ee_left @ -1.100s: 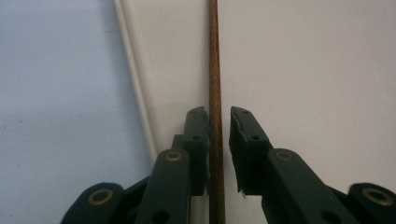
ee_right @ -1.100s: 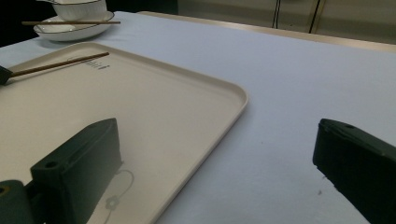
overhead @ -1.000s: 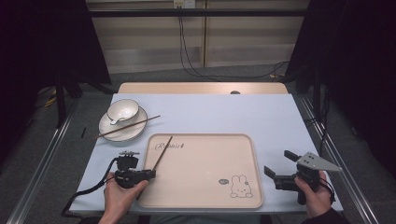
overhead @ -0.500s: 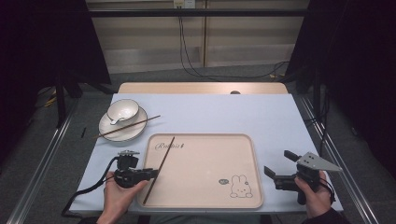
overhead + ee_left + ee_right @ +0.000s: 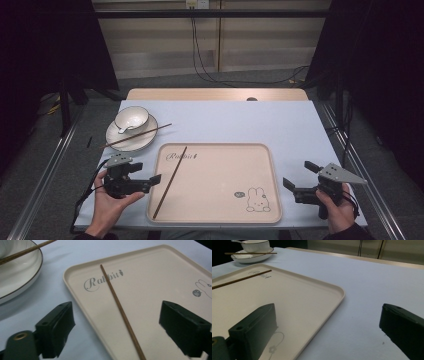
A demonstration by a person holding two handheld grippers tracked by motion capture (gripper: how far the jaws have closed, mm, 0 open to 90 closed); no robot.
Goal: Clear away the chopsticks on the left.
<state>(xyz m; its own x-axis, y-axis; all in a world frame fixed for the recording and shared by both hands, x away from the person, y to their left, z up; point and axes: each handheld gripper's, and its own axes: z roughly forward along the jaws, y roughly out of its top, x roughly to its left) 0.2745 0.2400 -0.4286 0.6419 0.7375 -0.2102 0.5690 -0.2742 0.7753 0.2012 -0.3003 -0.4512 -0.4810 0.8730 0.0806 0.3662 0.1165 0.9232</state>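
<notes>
one chopstick [image 5: 170, 182] now lies flat on the tray [image 5: 270, 180], the left gripper [image 5: 150, 180] has just opened its jaws and released it, while the second chopstick [image 5: 137, 136] probably waits across the plate [image 5: 114, 138].

1. "Rabbit" stands in grey script on the beige tray [image 5: 160, 270], near its far left corner, followed by a small carrot sign.
2. A rabbit drawing marks the tray's near right corner.
</notes>
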